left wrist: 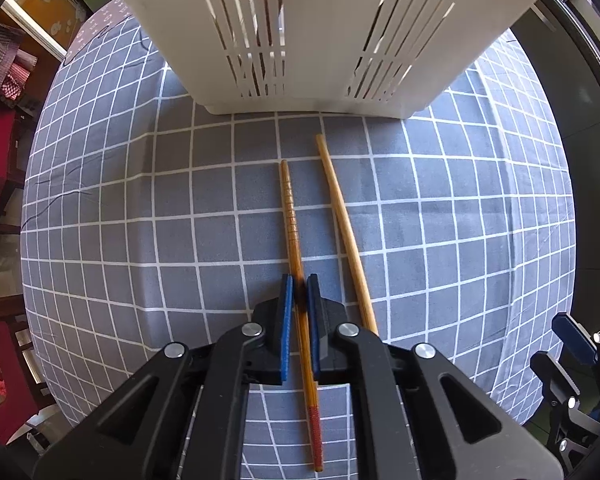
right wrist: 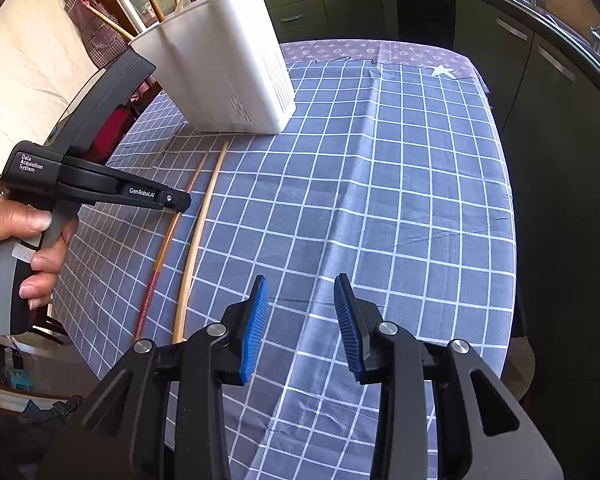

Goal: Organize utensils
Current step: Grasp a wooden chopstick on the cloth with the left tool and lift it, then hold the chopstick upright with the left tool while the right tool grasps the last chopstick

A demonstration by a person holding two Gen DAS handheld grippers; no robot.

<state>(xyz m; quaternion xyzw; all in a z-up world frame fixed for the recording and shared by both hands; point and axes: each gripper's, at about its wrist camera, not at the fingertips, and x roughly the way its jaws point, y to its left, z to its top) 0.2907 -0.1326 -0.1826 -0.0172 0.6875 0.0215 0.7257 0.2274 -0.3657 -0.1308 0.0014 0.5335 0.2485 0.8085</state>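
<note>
The left gripper (left wrist: 299, 294), at the bottom centre of the left wrist view, has its blue-padded fingers (left wrist: 286, 308) clenched around a dark brown wooden chopstick with a red-tipped end (left wrist: 296, 236) that lies on the bench. A plain pale wooden chopstick (left wrist: 346, 232) lies just beside it to the right, apart from the fingers. Both point toward a white slotted plastic utensil holder (left wrist: 308, 32) filling the top of the frame, on the grey cloth with white grid lines (left wrist: 140, 208). In the right wrist view, the right gripper (right wrist: 301, 326) hangs at lower centre, fingers (right wrist: 256, 328) released and empty above the cloth; wooden sticks (right wrist: 152, 0) stand in the holder at upper left.
</note>
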